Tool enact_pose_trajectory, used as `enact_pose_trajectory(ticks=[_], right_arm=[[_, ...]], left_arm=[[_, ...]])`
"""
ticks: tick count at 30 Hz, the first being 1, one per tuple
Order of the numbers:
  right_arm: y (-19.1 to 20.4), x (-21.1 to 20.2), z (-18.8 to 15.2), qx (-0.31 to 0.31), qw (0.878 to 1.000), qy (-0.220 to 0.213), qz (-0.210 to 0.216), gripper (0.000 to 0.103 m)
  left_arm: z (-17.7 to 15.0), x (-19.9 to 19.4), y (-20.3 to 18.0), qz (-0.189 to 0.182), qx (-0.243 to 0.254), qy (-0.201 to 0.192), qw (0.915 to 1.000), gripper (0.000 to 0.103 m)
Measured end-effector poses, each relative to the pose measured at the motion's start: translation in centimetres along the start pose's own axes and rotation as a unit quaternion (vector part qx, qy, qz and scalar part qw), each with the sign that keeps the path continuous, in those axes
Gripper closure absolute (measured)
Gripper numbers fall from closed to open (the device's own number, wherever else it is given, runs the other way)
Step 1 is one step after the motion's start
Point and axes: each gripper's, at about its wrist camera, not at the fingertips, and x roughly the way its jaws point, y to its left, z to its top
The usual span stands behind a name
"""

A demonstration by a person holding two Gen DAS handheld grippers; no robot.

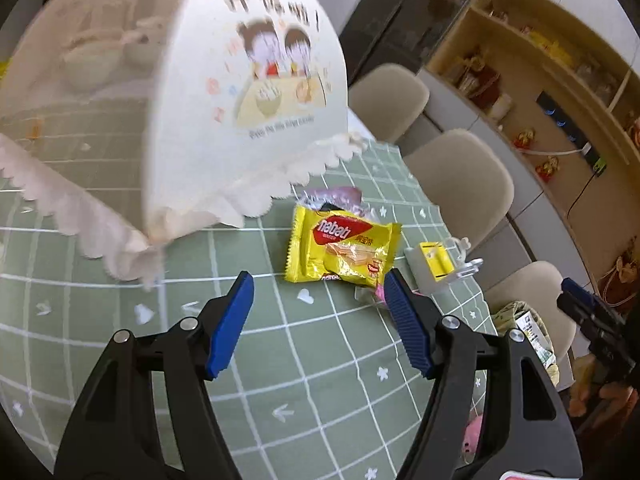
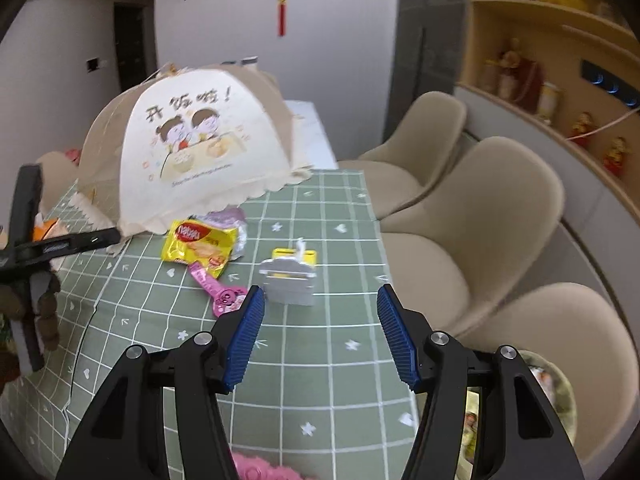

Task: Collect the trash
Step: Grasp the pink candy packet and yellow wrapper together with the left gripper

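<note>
A yellow wafer wrapper (image 1: 344,250) (image 2: 200,246) lies on the green checked tablecloth (image 1: 304,360) (image 2: 320,360), just in front of the food cover. Behind it sits a crumpled clear purple wrapper (image 1: 336,196) (image 2: 228,216), and a pink wrapper (image 2: 222,292) lies at its near side. A small white and yellow box (image 1: 434,264) (image 2: 290,280) stands to the right. My left gripper (image 1: 319,280) hovers open just short of the yellow wrapper, nothing between its fingers. My right gripper (image 2: 321,291) hangs open and empty, close in front of the white box.
A cream mesh food cover (image 1: 200,80) (image 2: 192,148) with a cartoon print takes up the table's far left. Three beige chairs (image 1: 460,180) (image 2: 480,208) line the right edge. A container with wrappers (image 2: 552,384) sits low beside the table. Shelves (image 1: 540,80) fill the right wall.
</note>
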Motion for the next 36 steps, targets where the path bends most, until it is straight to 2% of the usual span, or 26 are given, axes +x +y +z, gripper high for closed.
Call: enact_pose_trajectory(ticks=[3, 6, 10, 12, 14, 15, 16, 18, 19, 25, 29, 32, 36], right_arm=[[0.2, 1.7, -0.4, -0.014, 1.000, 0.012, -0.006, 0.048], [-0.3, 2.6, -1.2, -0.003, 0.999, 0.024, 0.026, 0.048], [-0.3, 4.0, -2.6, 0.003, 0.996, 0.053, 0.066, 0.048], [-0.1, 4.8, -3.1, 0.006, 0.995, 0.067, 0.078, 0.048], [0.2, 5.4, -3.3, 0.008, 0.994, 0.074, 0.084, 0.048], [0.3, 5.6, -3.3, 0.009, 0.993, 0.075, 0.086, 0.048], [0.5, 5.8, -3.3, 0.010, 0.993, 0.077, 0.091, 0.048], [1.0, 6.3, -3.1, 0.011, 0.991, 0.082, 0.107, 0.048], [1.4, 6.5, -3.0, 0.011, 0.990, 0.084, 0.112, 0.048], [4.1, 7.0, -2.1, -0.014, 0.986, 0.083, 0.146, 0.048], [5.9, 8.7, -1.3, -0.033, 0.987, 0.094, 0.124, 0.049], [6.0, 10.2, -0.8, 0.004, 0.989, 0.093, 0.113, 0.055], [5.5, 12.9, 0.4, 0.087, 0.987, 0.097, 0.095, 0.062]], left_arm=[[1.9, 3.3, -0.9, 0.016, 0.029, 0.014, 0.9994, 0.039], [4.1, 6.3, -2.0, 0.025, 0.068, 0.021, 0.9971, 0.039], [6.8, 11.3, -3.9, 0.026, 0.145, 0.063, 0.9871, 0.039], [7.0, 12.9, -4.2, 0.025, 0.159, 0.088, 0.9830, 0.039], [6.2, 13.7, -4.3, 0.026, 0.170, 0.109, 0.9791, 0.044], [5.8, 13.6, -4.3, 0.026, 0.171, 0.113, 0.9785, 0.054], [5.0, 13.3, -4.1, 0.024, 0.168, 0.121, 0.9781, 0.064], [3.7, 12.3, -3.7, 0.016, 0.156, 0.130, 0.9791, 0.076], [2.7, 11.4, -3.3, 0.010, 0.144, 0.138, 0.9798, 0.078], [-1.4, 6.1, -1.5, -0.008, 0.091, 0.142, 0.9856, 0.078], [-3.9, 3.1, 0.0, 0.010, 0.054, 0.133, 0.9896, 0.076], [-5.1, 1.4, 0.9, 0.014, 0.018, 0.121, 0.9924, 0.073], [-5.7, -0.3, 1.9, 0.020, -0.021, 0.099, 0.9947, 0.068]])
